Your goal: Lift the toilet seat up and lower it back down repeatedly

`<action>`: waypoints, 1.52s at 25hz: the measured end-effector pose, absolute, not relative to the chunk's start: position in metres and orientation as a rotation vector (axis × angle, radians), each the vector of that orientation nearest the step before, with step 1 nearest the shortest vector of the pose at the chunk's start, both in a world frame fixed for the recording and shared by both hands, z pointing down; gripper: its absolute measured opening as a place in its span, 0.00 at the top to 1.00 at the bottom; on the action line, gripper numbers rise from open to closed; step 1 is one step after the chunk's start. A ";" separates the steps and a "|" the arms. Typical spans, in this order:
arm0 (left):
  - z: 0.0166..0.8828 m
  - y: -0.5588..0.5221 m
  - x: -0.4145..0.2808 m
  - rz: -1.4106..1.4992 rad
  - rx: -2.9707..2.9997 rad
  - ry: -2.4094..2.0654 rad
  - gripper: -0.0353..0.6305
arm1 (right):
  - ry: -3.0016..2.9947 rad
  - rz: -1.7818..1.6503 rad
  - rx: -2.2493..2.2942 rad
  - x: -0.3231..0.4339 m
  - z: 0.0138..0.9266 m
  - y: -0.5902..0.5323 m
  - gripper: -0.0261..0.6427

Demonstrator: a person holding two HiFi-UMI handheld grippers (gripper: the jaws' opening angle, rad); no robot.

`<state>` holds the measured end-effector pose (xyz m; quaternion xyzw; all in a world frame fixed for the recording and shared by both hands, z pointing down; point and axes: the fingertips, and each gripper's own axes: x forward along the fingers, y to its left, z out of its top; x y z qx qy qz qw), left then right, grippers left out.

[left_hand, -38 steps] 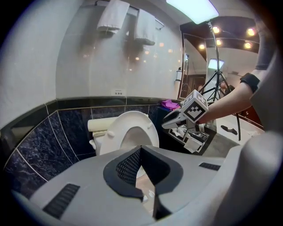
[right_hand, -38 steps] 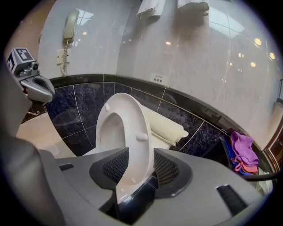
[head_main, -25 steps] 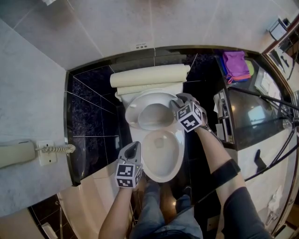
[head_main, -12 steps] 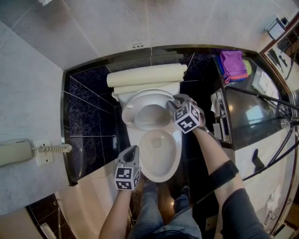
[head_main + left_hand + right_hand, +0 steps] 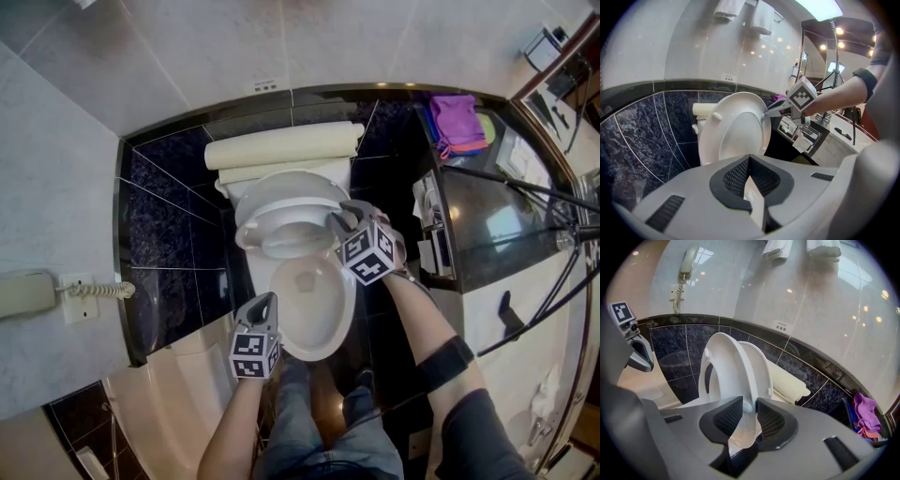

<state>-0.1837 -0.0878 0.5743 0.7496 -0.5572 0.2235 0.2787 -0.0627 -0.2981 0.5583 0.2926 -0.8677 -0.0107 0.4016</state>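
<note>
Slippage is my main worry. My right tool (image 5: pixel 749 414) has just been closing its jaws onto the rim of the toilet seat (image 5: pixel 729 366). The seat stands half raised over the bowl (image 5: pixel 314 349), hinged at the bowl's 12 o'clock. I'm pinching that glossy plastic only near its 3 o'clock edge, so I judge it could slide free and slam down, or twist the hinge. My left tool (image 5: pixel 750 183), jaws together and empty, hangs by the bowl's 8 o'clock.

Bathroom: toilet (image 5: pixel 309 305), tiled wall (image 5: pixel 169 84) (and a wall phone (image 5: pixel 23 293)).
</note>
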 end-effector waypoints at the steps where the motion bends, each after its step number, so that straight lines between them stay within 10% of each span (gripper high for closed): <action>1: 0.578 -0.084 -0.180 0.601 2.005 -1.491 0.95 | -2.198 -0.028 0.737 -0.061 0.560 -0.292 0.78; 38: 0.699 0.063 -0.102 0.503 1.894 -1.576 0.95 | -2.095 -0.386 0.453 0.019 0.689 0.018 0.76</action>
